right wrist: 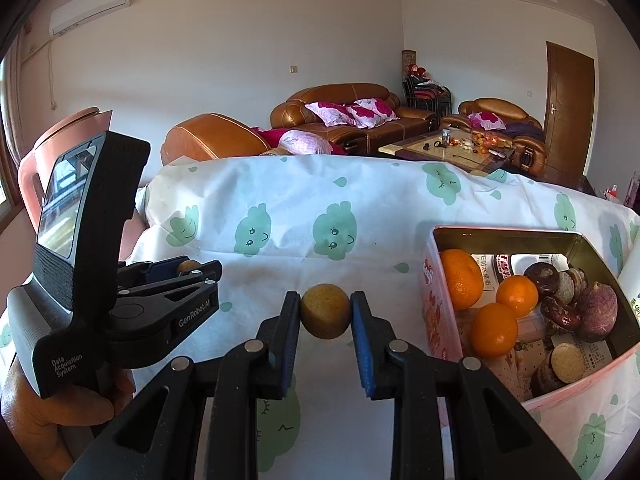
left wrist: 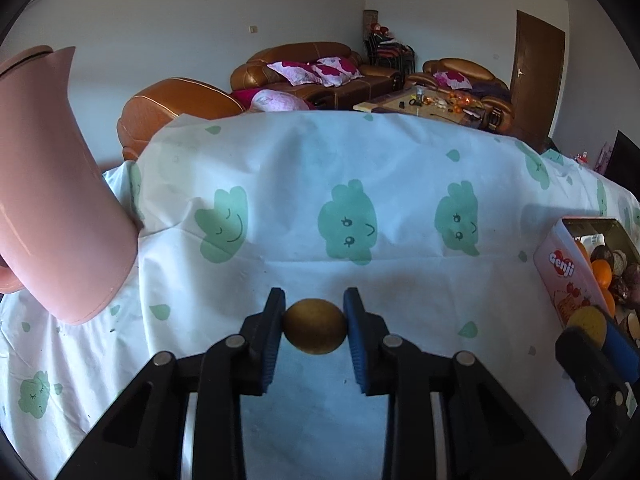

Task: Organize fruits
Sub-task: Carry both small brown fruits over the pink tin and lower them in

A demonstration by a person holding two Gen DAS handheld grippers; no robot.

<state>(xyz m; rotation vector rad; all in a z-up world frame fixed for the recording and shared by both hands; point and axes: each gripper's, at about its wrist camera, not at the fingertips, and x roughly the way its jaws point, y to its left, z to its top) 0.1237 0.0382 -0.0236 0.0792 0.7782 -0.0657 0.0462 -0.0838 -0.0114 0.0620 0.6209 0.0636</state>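
In the left wrist view, a small brown-green round fruit [left wrist: 315, 326] (a kiwi or longan-like fruit, the kind cannot be settled) is seen clamped between the blue pads of the left gripper [left wrist: 315, 320], held clear of the cloud-print tablecloth [left wrist: 360, 168]. The open tin box [left wrist: 560, 264] is taken as the landmark: the held fruit lies well to its left, and a pink jug [left wrist: 60, 200] stands farther left again, at the table's far side from the box. Just in front of the box, the right gripper [left wrist: 592, 330] is glimpsed closed on a yellowish fruit [left wrist: 587, 325].

In the right wrist view, that yellowish round fruit is shown pinched between the right gripper's pads, just left of the tin box's near corner. Inside the box, three oranges [right wrist: 494, 330] are already gathered beside several dark brown, cut-ended tubers or chestnuts [right wrist: 560, 316]. To the box's far left, the left gripper is seen side-on with its fruit.

The task is judged partly done: much produce sits boxed, two fruits are in hand and not yet placed, and no loose fruit is seen on the cloth.
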